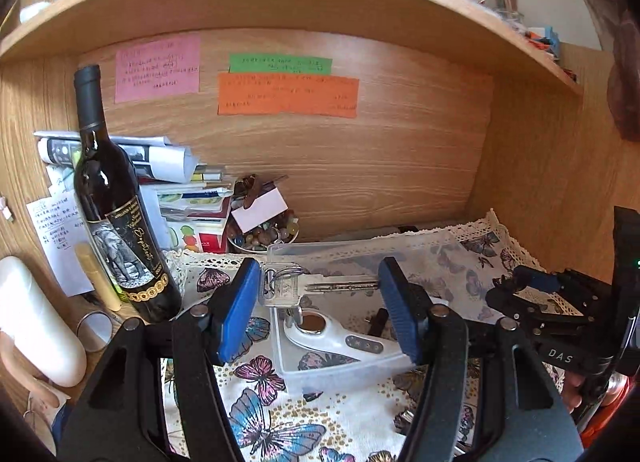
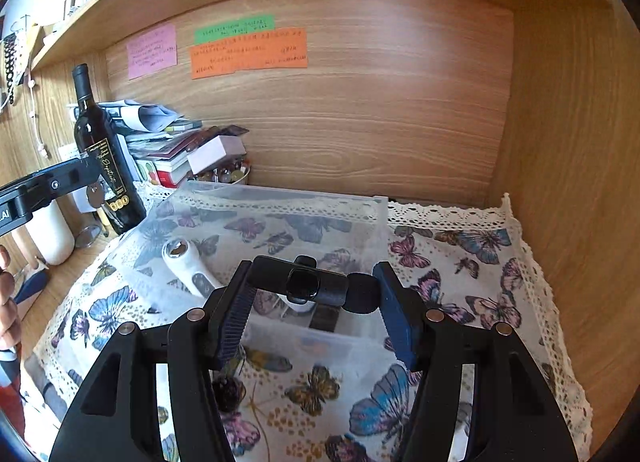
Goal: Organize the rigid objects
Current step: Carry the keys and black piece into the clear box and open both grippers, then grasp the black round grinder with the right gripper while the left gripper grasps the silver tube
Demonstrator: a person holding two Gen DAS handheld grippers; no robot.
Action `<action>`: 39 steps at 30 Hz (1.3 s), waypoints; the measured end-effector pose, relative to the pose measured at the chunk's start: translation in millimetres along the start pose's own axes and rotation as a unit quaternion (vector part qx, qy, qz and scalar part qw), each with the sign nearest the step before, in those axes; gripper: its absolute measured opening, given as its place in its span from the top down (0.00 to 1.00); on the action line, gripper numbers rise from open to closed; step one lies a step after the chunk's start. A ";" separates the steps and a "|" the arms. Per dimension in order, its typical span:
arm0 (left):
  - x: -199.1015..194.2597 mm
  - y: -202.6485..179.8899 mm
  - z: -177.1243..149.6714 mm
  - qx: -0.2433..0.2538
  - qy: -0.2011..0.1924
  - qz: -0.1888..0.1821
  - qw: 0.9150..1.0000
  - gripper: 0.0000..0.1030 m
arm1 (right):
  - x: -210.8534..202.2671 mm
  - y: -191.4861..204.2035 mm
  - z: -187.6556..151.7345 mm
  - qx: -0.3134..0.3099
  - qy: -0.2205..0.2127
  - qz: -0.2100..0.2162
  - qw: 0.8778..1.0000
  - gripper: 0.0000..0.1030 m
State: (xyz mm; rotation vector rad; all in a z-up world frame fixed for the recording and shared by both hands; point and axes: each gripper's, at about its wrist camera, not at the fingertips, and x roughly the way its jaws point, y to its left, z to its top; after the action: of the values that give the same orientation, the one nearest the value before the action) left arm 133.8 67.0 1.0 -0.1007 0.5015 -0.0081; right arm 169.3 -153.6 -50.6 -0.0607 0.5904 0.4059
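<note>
Butterfly-clothed counter (image 2: 460, 262) carried a clear bin (image 2: 280, 197) already containing a white opener (image 1: 340, 338); left tool (image 1: 320, 290) clenched keys (image 1: 304, 286) above it, right tool (image 2: 316, 290) clenched a black clip (image 2: 304, 282).

Butterfly-print cloth (image 2: 460, 262), black bottle (image 1: 108, 189), blue fingers (image 1: 236, 310)

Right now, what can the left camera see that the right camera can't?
Only the left wrist view shows the silver key clamped in the left hand-held gripper. Only the right wrist view shows the black cylindrical gadget clamped in the right hand-held gripper. Both show the clear plastic box, white handled tool, dark wine bottle and butterfly tablecloth.
</note>
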 end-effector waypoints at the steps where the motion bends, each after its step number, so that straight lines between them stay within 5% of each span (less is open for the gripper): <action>1: 4.1 0.8 -0.1 -0.002 0.004 -0.001 1.000 0.41 | 3.9 0.7 0.9 0.000 0.003 0.002 1.000 0.45; 14: 67.7 5.5 -34.8 -0.006 0.102 -0.008 0.995 0.41 | 54.4 17.6 -4.2 -0.027 0.057 0.016 0.998 0.45; 19: 68.8 -2.9 -38.6 0.020 0.093 0.004 0.995 0.41 | 58.4 17.3 -3.6 -0.026 0.060 0.012 0.998 0.44; 24: 71.4 -4.4 -38.2 0.024 0.095 0.005 0.995 0.41 | 54.7 14.4 -3.2 -0.020 0.057 0.013 0.998 0.30; 27: 69.3 -2.5 -36.3 0.022 0.093 0.006 0.995 0.39 | 49.0 15.4 -1.9 -0.021 0.051 0.014 0.998 0.30; 35: 41.9 0.0 -33.1 0.019 0.061 0.024 0.998 0.14 | 19.9 20.8 -5.7 -0.030 0.032 0.015 0.999 0.30; 39: 27.4 1.1 -37.2 0.022 0.053 0.026 0.998 0.10 | 7.2 25.6 -15.2 -0.033 0.031 0.019 0.999 0.30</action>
State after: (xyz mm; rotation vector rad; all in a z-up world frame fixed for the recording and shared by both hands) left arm 140.0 63.7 -44.7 -0.0438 0.6101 0.0261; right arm 156.7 -130.1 -65.7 -0.1247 0.6396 0.4623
